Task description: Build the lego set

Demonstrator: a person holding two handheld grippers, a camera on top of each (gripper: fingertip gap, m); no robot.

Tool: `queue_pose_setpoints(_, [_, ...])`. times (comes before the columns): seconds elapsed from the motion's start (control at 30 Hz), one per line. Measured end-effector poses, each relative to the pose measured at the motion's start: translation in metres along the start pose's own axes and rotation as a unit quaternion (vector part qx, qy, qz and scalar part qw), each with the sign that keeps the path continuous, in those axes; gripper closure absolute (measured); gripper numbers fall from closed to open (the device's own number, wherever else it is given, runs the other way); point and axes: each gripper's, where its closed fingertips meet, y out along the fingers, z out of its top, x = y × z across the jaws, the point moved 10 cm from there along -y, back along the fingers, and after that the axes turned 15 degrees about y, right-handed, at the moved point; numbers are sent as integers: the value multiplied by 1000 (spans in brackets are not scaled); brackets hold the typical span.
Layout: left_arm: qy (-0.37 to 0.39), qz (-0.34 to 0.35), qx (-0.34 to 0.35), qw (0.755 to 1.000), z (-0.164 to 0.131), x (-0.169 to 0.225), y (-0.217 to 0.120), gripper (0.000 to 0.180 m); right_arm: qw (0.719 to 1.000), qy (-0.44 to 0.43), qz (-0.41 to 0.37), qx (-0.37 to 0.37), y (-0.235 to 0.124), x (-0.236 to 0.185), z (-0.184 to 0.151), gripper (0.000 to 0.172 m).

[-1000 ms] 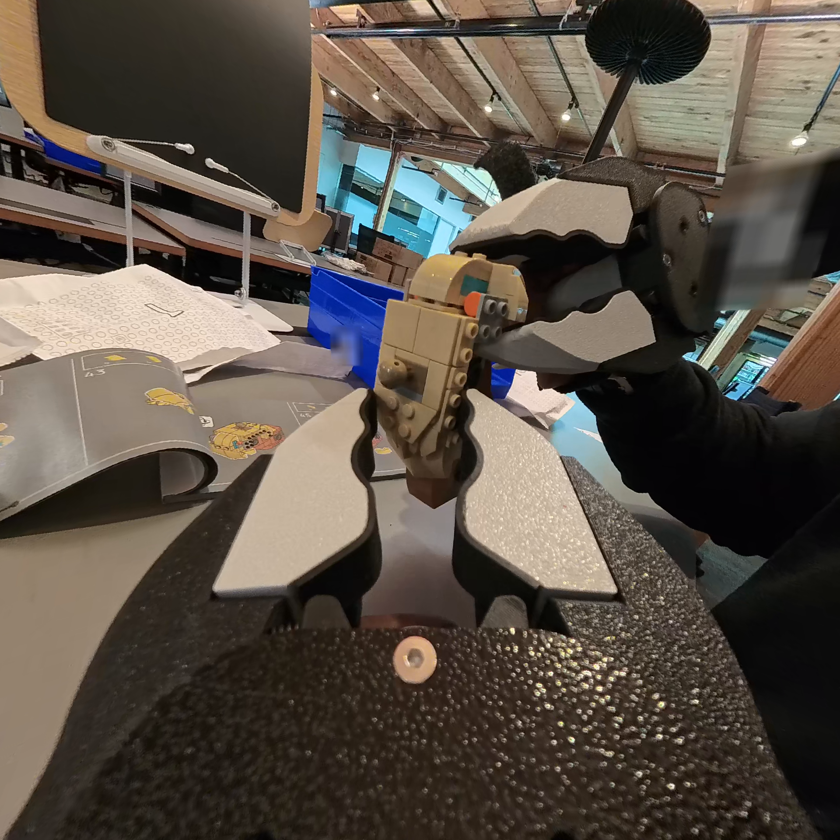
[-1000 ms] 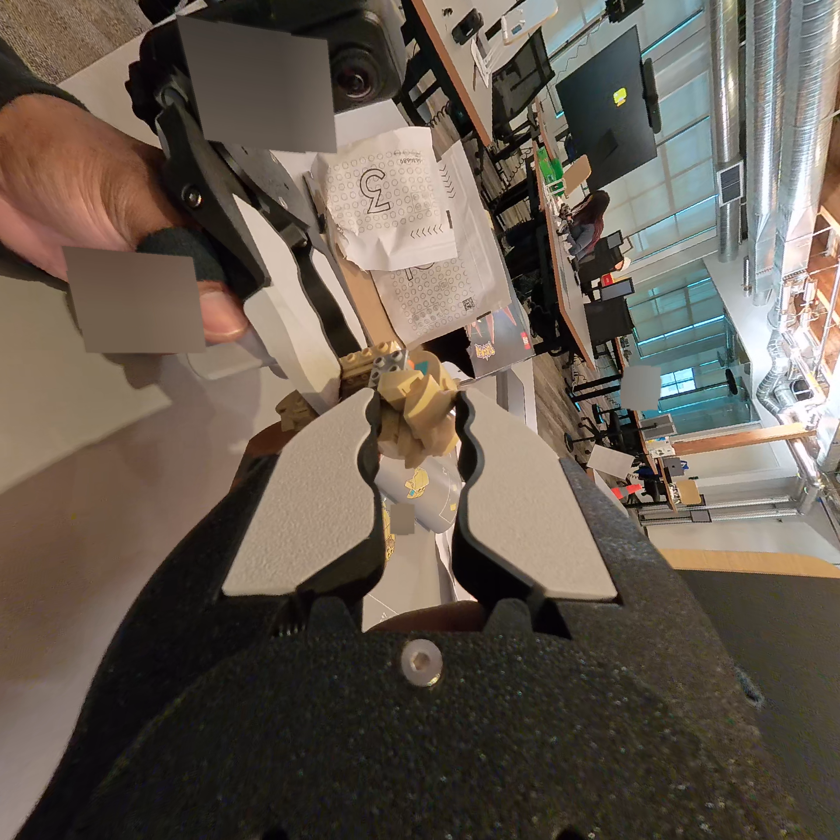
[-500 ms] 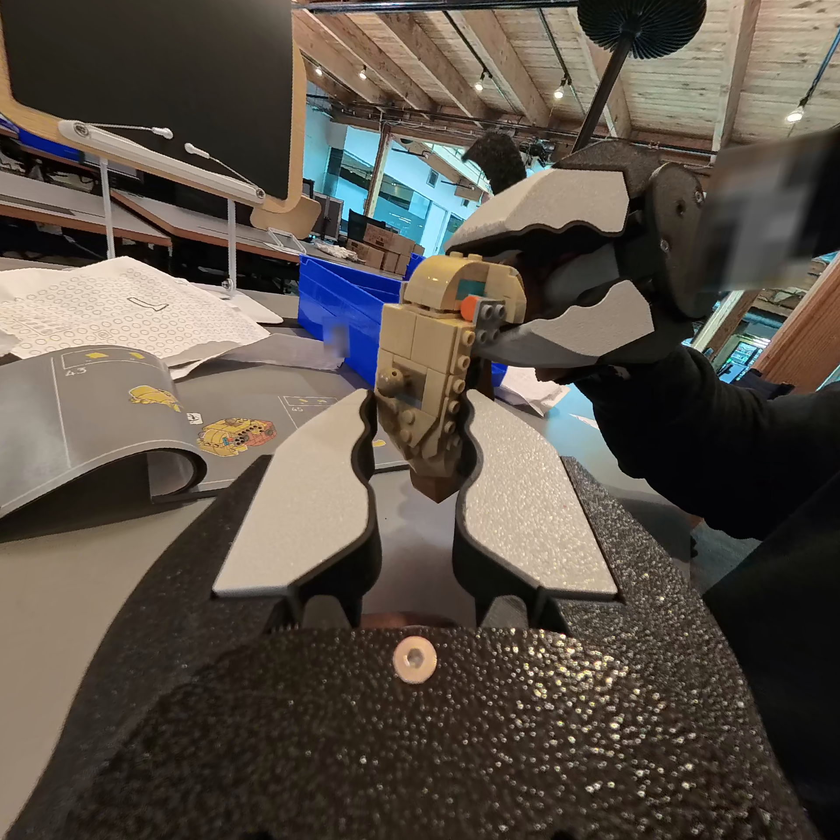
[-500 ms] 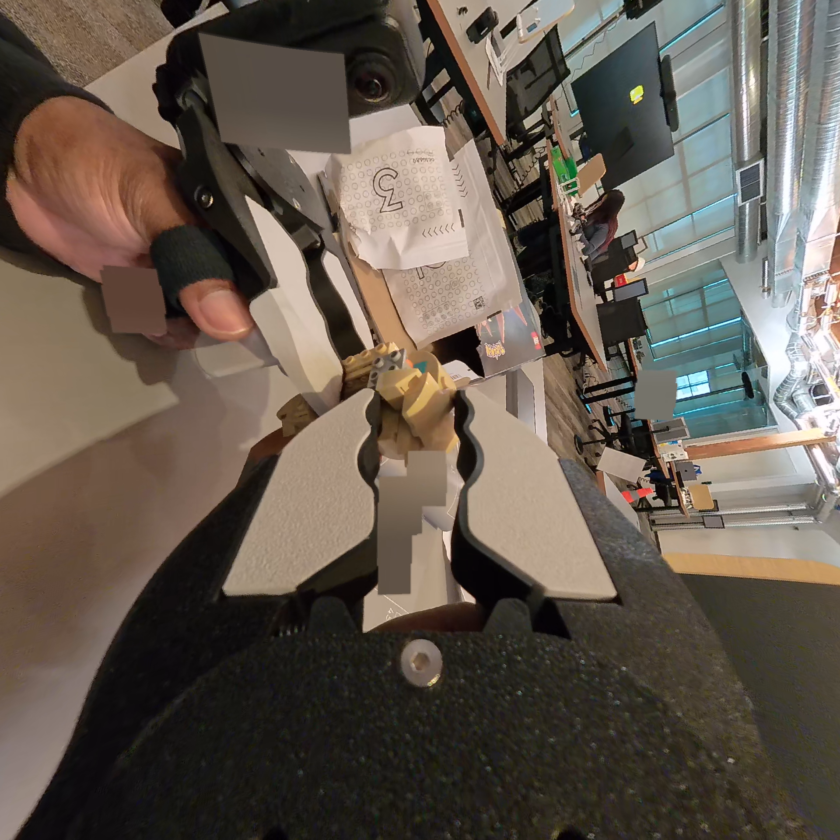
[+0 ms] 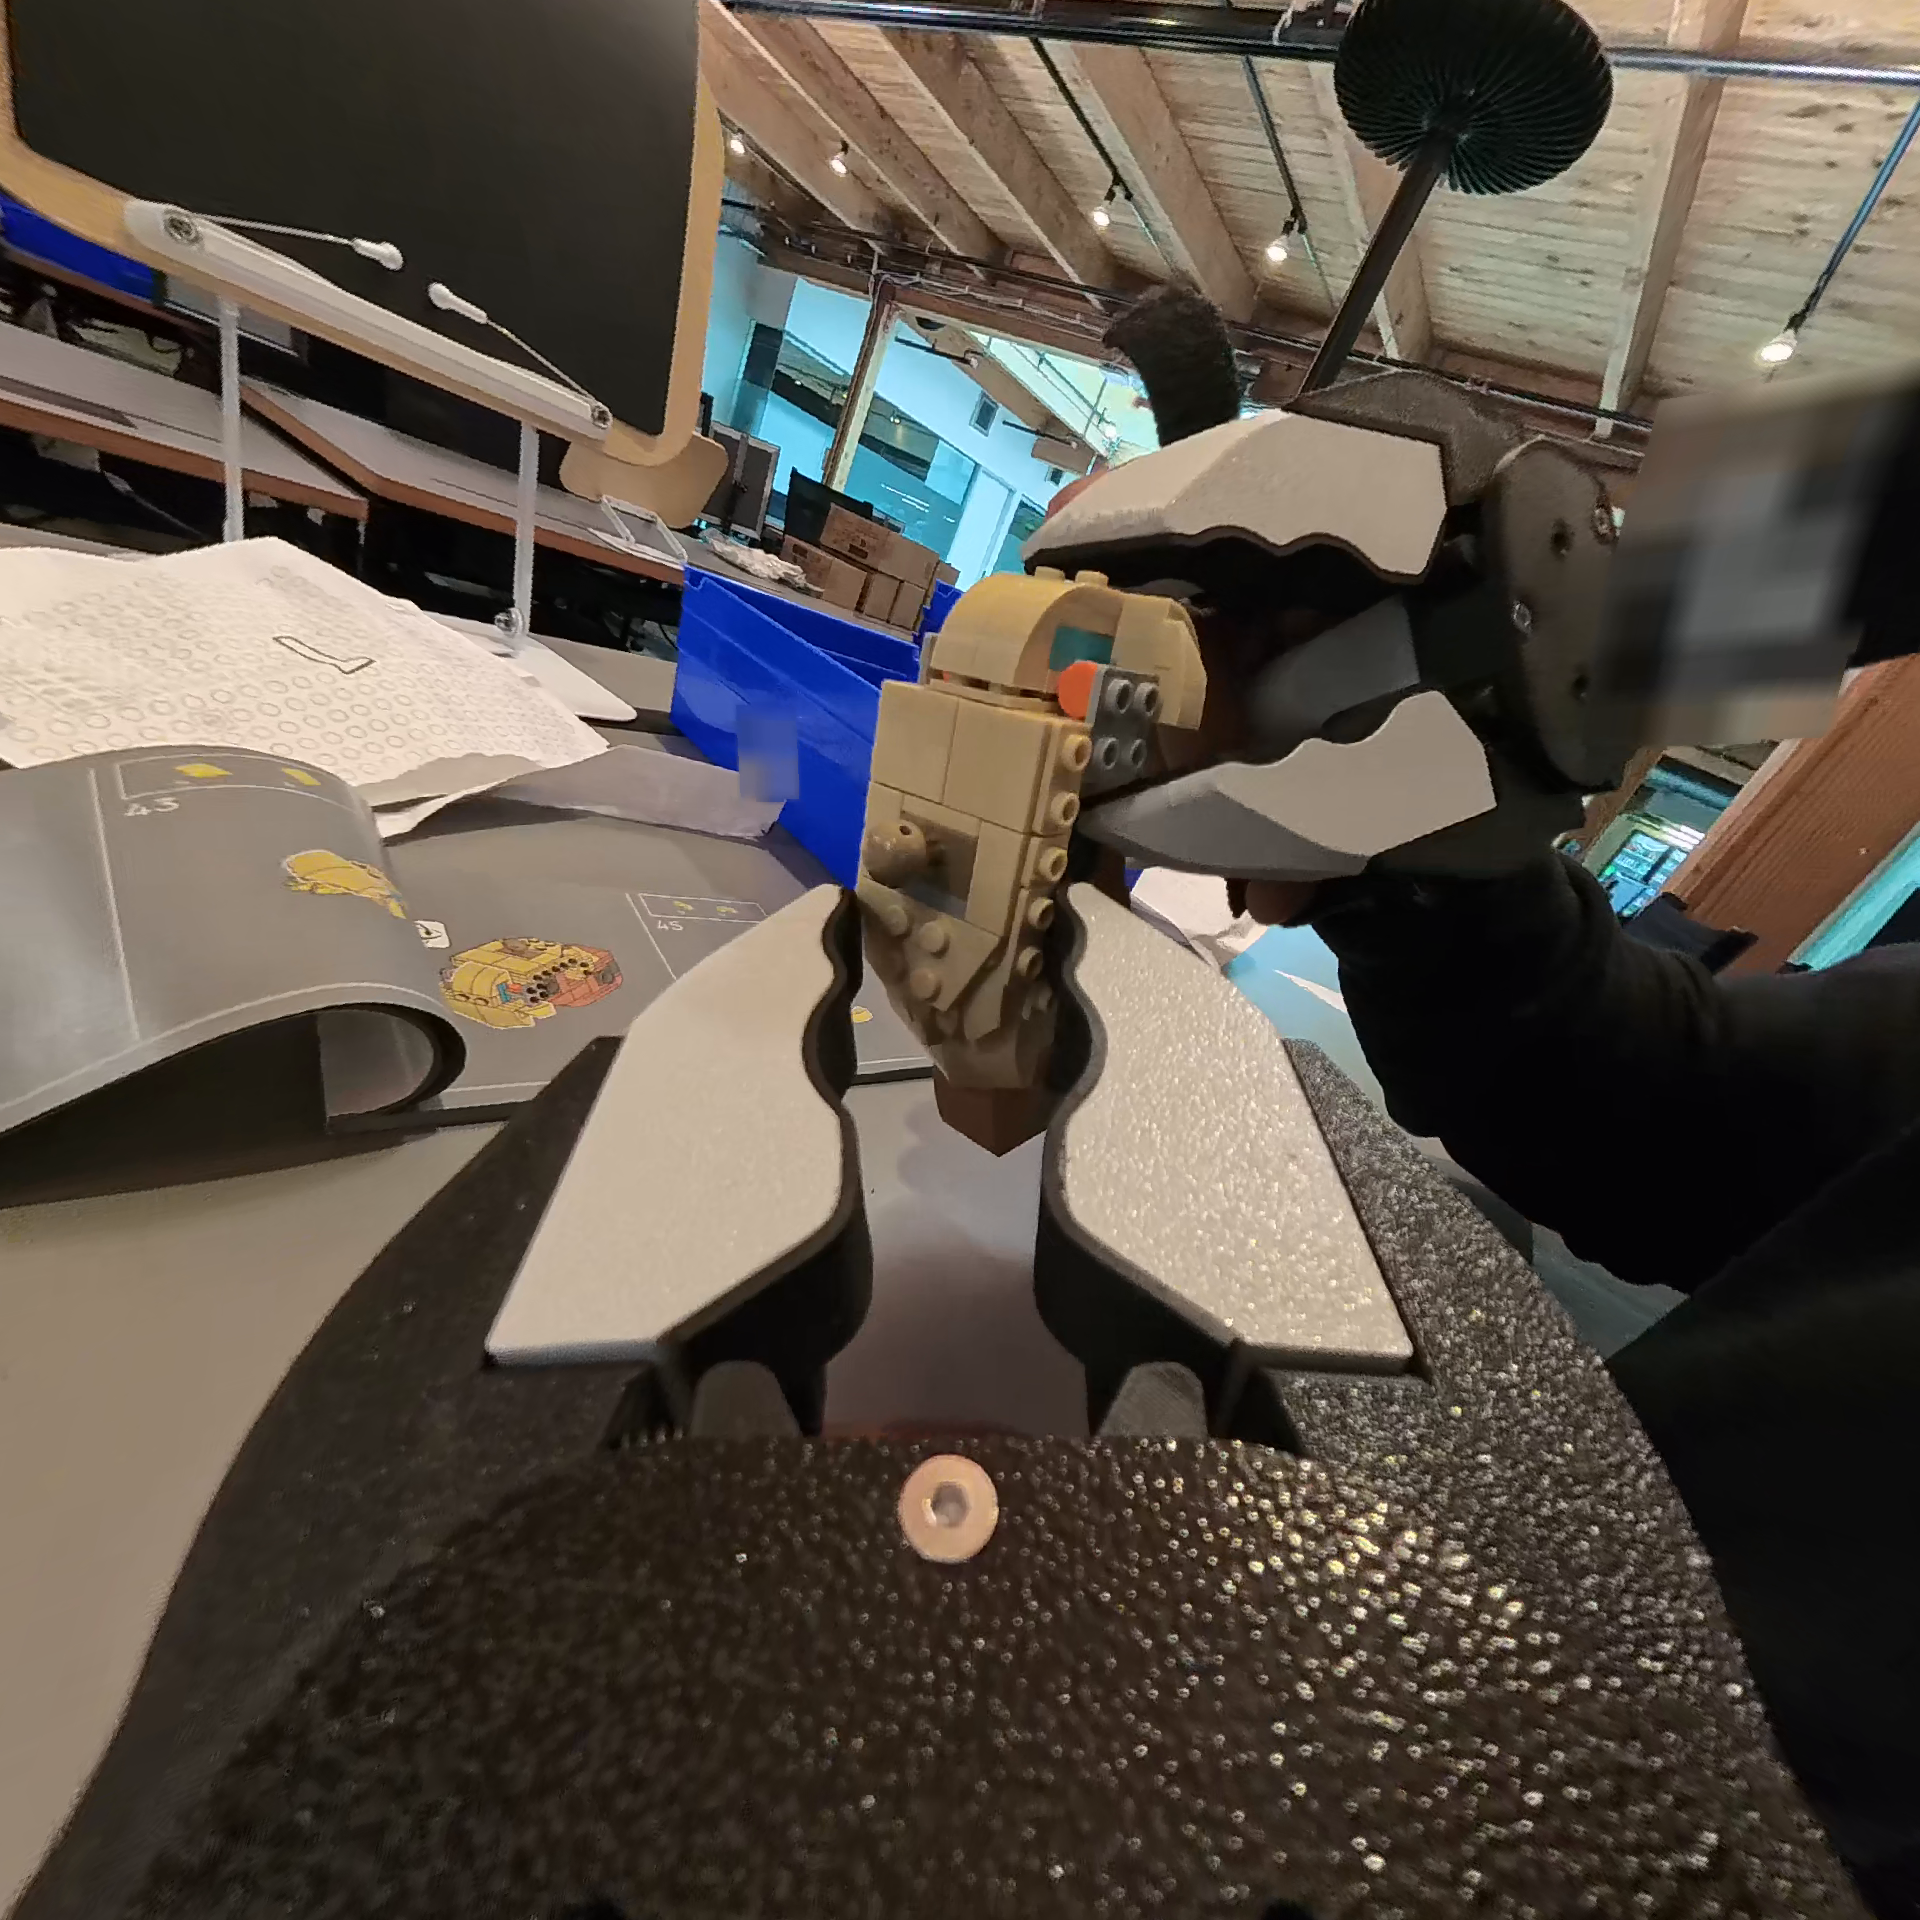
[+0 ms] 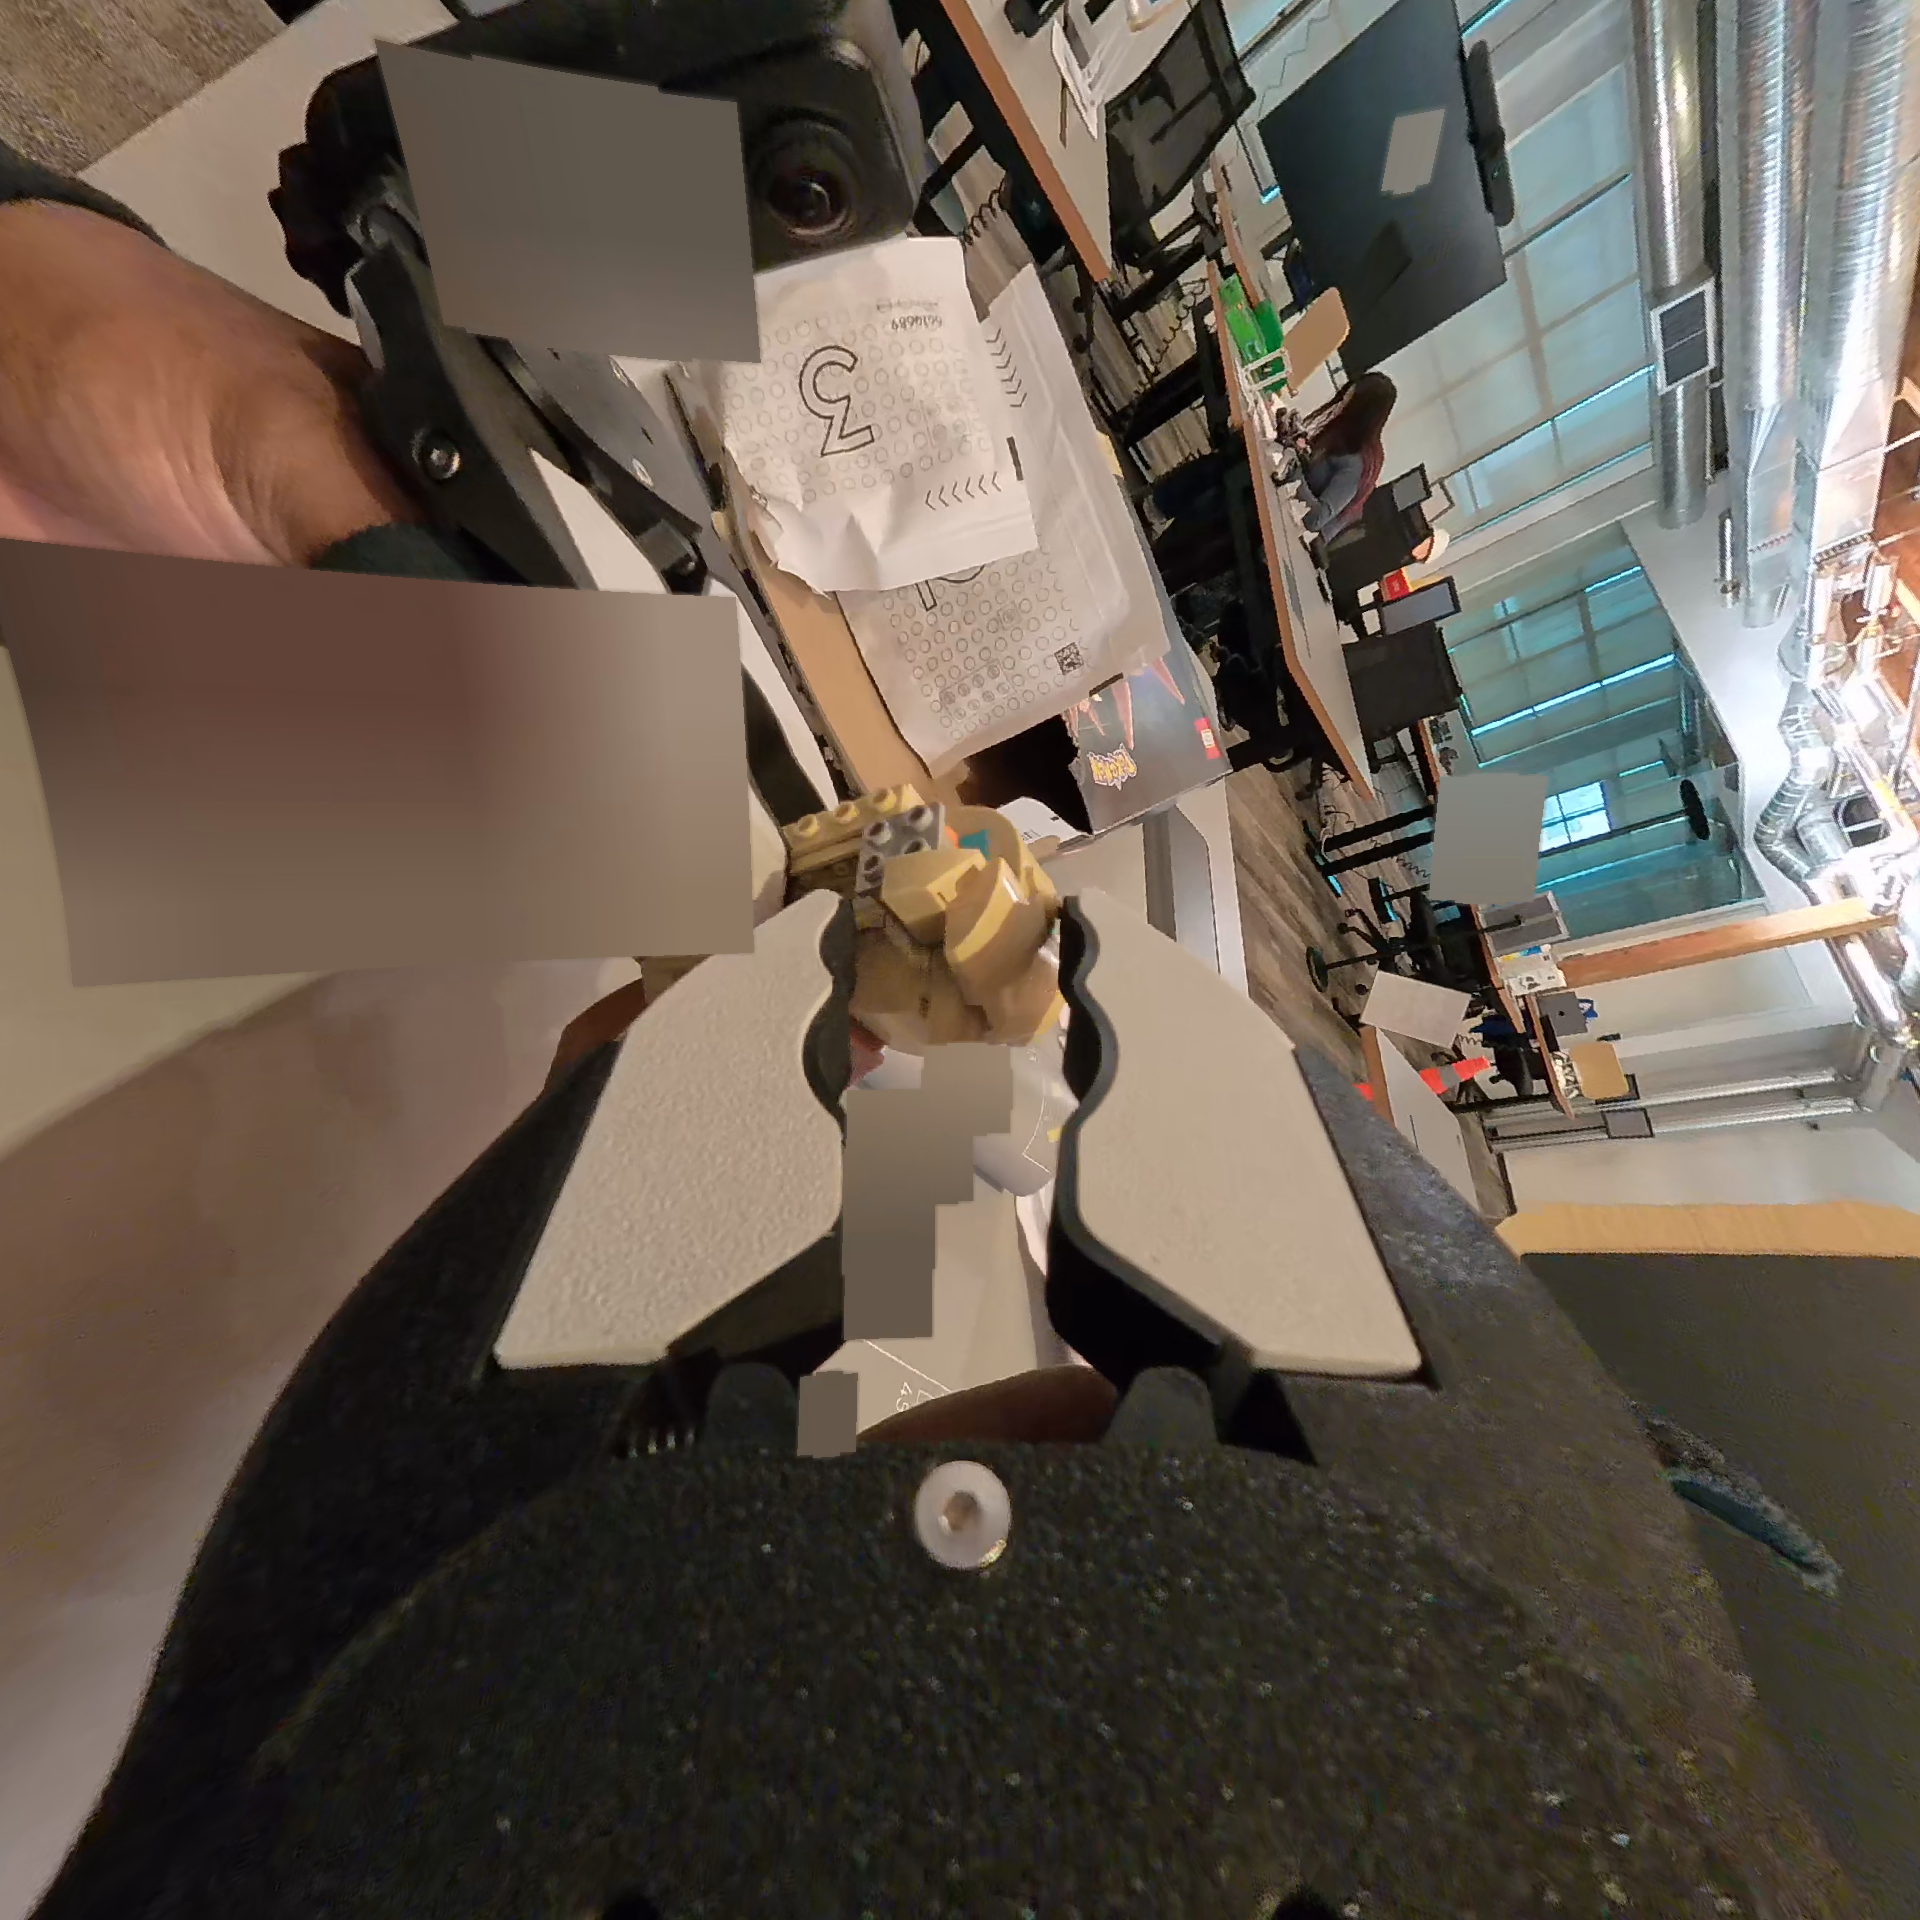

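A tan brick model (image 5: 977, 810) with a grey stud plate, an orange dot and a teal patch is held above the grey table (image 5: 208, 1351). My left gripper (image 5: 956, 914) is shut on its lower, tapered end, both pads pressed on it. My right gripper (image 5: 1070, 686) comes in from the right with its fingers above and below the model's domed top. In the right wrist view the dome (image 6: 966, 925) stands between the right gripper's (image 6: 954, 920) pads, with a thin gap at the right pad (image 6: 1086, 966). The left pad's contact is unclear.
An open grey instruction booklet (image 5: 260, 914) and white paper bags (image 5: 239, 665) lie at the left on the table. A blue bin (image 5: 769, 675) stands behind the model. A dark screen on a stand (image 5: 343, 156) is at the back left. A printed box (image 6: 1143, 748) lies farther off.
My right gripper's fingers have spread apart around the model's top; its lower finger dropped away from the grey plate. My left gripper keeps its hold and the model stays in place.
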Motion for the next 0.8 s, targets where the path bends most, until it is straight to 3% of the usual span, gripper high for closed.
queue_pose_setpoints(0.37, [-56,-8,9,998,0,-10,-3,147,1000,-6,-19,4,2,1,5,130])
queue_pose_setpoints(0.8, [-29,-13,-10,999,-1,-4,0,147,998,-60,-4,-12,8,0,1,126])
